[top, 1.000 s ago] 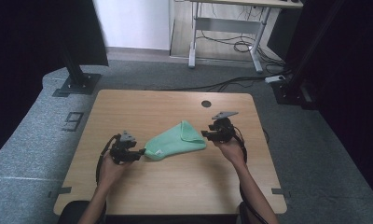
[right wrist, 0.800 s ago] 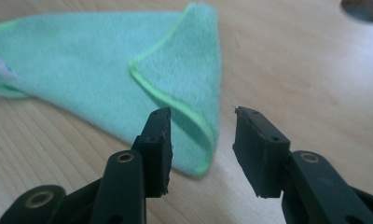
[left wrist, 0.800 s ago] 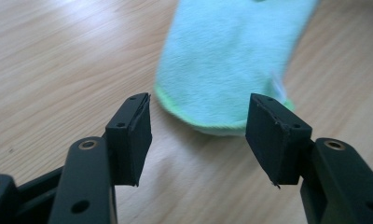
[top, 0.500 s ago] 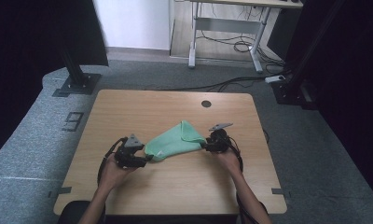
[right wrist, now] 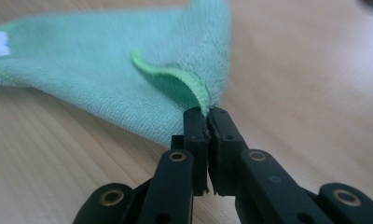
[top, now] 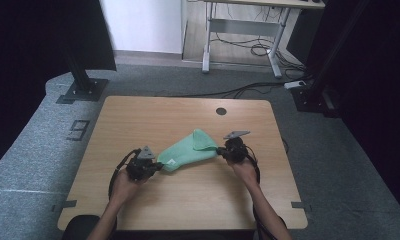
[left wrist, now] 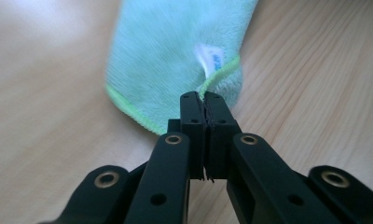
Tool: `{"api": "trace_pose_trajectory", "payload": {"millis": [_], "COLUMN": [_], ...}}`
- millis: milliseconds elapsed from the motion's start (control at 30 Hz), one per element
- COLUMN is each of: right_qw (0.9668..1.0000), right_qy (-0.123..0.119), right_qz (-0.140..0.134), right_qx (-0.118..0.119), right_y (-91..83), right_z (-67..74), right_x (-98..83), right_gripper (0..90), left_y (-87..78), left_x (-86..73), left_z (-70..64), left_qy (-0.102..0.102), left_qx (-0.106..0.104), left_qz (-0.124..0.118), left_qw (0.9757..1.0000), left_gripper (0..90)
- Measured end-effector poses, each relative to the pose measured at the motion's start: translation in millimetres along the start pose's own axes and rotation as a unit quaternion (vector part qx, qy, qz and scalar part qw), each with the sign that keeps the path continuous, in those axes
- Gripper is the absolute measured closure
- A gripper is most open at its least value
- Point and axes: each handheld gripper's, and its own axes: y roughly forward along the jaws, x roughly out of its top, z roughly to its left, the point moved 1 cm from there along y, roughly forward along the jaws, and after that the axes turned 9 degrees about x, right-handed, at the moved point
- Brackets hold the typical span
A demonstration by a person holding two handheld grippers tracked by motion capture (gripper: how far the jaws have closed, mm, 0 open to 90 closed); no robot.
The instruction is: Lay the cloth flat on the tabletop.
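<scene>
**Both grippers pulled toward the near edge, cloth came with them**

Since a second ago both hands have drawn back toward the person's side, and the mint-green microfibre cloth with the lime stitched hem [top: 188, 149] has shifted nearer along with them; its bunched far corner has moved less.

Left gripper [top: 157, 165]: jaws together, clamped on the cloth's hem corner right beside the small white care label [left wrist: 208, 58]. Left gripper view shows the hem running into the closed jaws [left wrist: 204, 100].

Right gripper [top: 219, 150]: jaws together, clamped on the cloth's opposite corner; right gripper view shows a curled hem fold pinched at the tips [right wrist: 207, 114]. Grey three-cornered plate on top of it is tilted.

Cloth location: middle of the light wood-grain rectangular tabletop [top: 153, 115], slightly toward the near side, lying diagonally between the two grippers, rumpled at its far end. Whether the middle sags onto the table or hangs just off it, cannot tell.

Surroundings:
- Round dark cable hole [top: 221, 111] in the tabletop near the far edge, well apart from the cloth.
- Nothing else sits on the tabletop near either gripper.
- Black stand foot [top: 82, 90] off the far-left corner, on grey carpet.
- Second black base [top: 313, 97] off the far-right corner, with cables on the floor.
- White-legged desk frame [top: 243, 30] further back.

Room: bare wood all round the cloth, with wide margins to the left and right edges and a broad strip at the far side. Forearms cross the near edge.
</scene>
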Motion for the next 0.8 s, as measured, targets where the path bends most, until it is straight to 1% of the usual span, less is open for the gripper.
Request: {"api": "trace_pose_trajectory", "payload": {"millis": [33, 67, 100, 133, 167, 200, 233, 267, 300, 333, 367, 400, 433, 467, 500, 567, 600, 667, 700, 800], "right_qw": [0.9998, 0.9996, 0.9996, 0.9988, 0.9981, 0.9976, 0.9976, 0.9977, 0.9983, 0.9983, 0.9983, 0.9984, 0.9985, 0.9985, 0.9989, 0.9991, 0.9991, 0.9994, 0.9997, 0.9998], "right_qy": [-0.008, -0.011, -0.011, -0.013, -0.012, -0.009, -0.009, 0.003, 0.010, 0.010, 0.019, 0.023, 0.026, 0.026, 0.025, 0.026, 0.026, 0.024, 0.019, 0.014], "right_qz": [-0.018, -0.026, -0.026, -0.048, -0.059, -0.067, -0.067, -0.063, -0.048, -0.048, -0.034, -0.029, -0.025, -0.025, -0.016, -0.011, -0.011, -0.010, -0.008, -0.009], "right_qx": [-0.004, -0.004, -0.004, -0.009, -0.011, -0.013, -0.013, -0.025, -0.032, -0.032, -0.045, -0.042, -0.041, -0.041, -0.037, -0.032, -0.032, -0.020, -0.014, -0.008], "right_y": [-15.3, -23.4, -23.4, -39.0, -45.4, -50.0, -50.0, -50.5, -46.5, -46.5, -37.6, -34.0, -31.2, -31.2, -28.7, -30.4, -30.4, -34.7, -38.6, -40.6], "right_z": [3.5, 4.9, 4.9, 6.6, 6.2, 5.0, 5.0, -0.5, -4.8, -4.8, -11.7, -14.2, -15.3, -15.3, -14.6, -12.4, -12.4, -9.4, -5.1, -1.7], "right_x": [11.9, 18.4, 18.4, 31.5, 37.5, 42.9, 42.9, 49.9, 50.6, 50.6, 44.6, 39.2, 33.0, 33.0, 18.6, 8.6, 8.6, -1.5, -10.2, -19.2], "right_gripper": [85.5, 85.2, 85.2, 84.2, 83.2, 80.7, 80.7, 65.9, 60.4, 60.4, 55.0, 52.7, 52.1, 52.1, 51.8, 54.1, 54.1, 57.8, 60.6, 62.2], "left_y": [-14.1, -21.2, -21.2, -33.4, -36.9, -36.9, -38.0, -36.3, -32.5, -27.2, -21.5, -13.8, -11.3, -11.3, -8.6, -8.7, -8.7, -9.3, -7.2, 2.2], "left_x": [6.9, 10.1, 10.1, 15.1, 16.6, 16.6, 17.2, 16.8, 14.8, 11.7, 7.7, -1.7, -5.7, -5.7, -11.2, -13.2, -13.2, -12.2, -10.5, -7.4], "left_z": [4.1, 6.5, 6.5, 10.9, 12.3, 12.3, 13.2, 13.0, 11.3, 8.7, 5.7, -1.4, -2.6, -2.6, -1.1, 1.3, 1.3, 2.7, 3.6, 7.2], "left_qy": [-0.004, -0.009, -0.009, -0.020, -0.026, -0.026, -0.030, -0.029, -0.022, -0.018, -0.014, 0.001, 0.004, 0.004, 0.000, -0.003, -0.003, -0.004, -0.002, -0.004], "left_qx": [0.003, 0.002, 0.002, -0.002, -0.003, -0.003, -0.006, -0.011, -0.014, -0.021, -0.033, -0.023, -0.020, -0.020, -0.020, -0.019, -0.019, -0.014, -0.008, 0.008], "left_qz": [-0.023, -0.036, -0.036, -0.060, -0.069, -0.069, -0.071, -0.064, -0.054, -0.040, -0.027, -0.015, -0.009, -0.009, -0.003, -0.002, -0.002, -0.002, 0.000, 0.005], "left_qw": [0.9997, 0.9993, 0.9993, 0.9980, 0.9973, 0.9973, 0.9970, 0.9975, 0.9982, 0.9988, 0.9990, 0.9996, 0.9997, 0.9997, 0.9998, 0.9998, 0.9998, 0.9999, 1.0000, 0.9999], "left_gripper": [88.1, 88.0, 88.0, 88.0, 88.0, 87.7, 87.7, 85.6, 81.1, 81.1, 64.3, 58.0, 53.4, 48.5, 45.0, 39.1, 37.7, 36.3, 35.5, 36.6]}}
